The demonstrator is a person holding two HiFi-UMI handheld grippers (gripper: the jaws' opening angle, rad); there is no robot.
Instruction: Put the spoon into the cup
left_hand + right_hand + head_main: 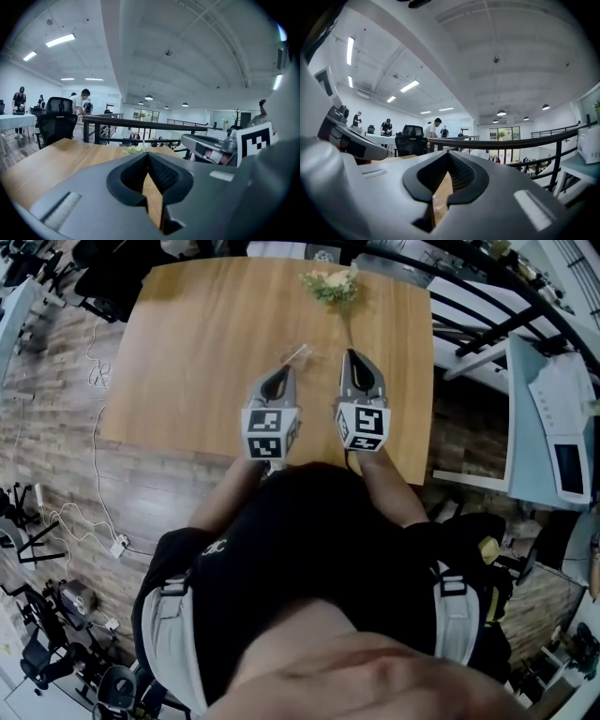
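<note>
Seemingly done: spoon [303, 349] appears seated in clear cup [292, 357]; my left tongs [283, 372] and right tongs [355, 355] clenched empty, near cup.

An open-plan office — black swivel chairs [56, 123] at long desks [14, 121], people [386, 125] working under ceiling strip lights [60, 40], a dark railing [140, 123], cables [94, 362] trailing across the floor [56, 446] beside a wooden table [216, 343].

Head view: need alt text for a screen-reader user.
Seen from above, a person holds the left gripper and right gripper side by side over a wooden table, both with jaws together. A small clear item, too faint to identify, shows just past the left gripper's tip; a bunch of flowers sits at the table's far edge.
</note>
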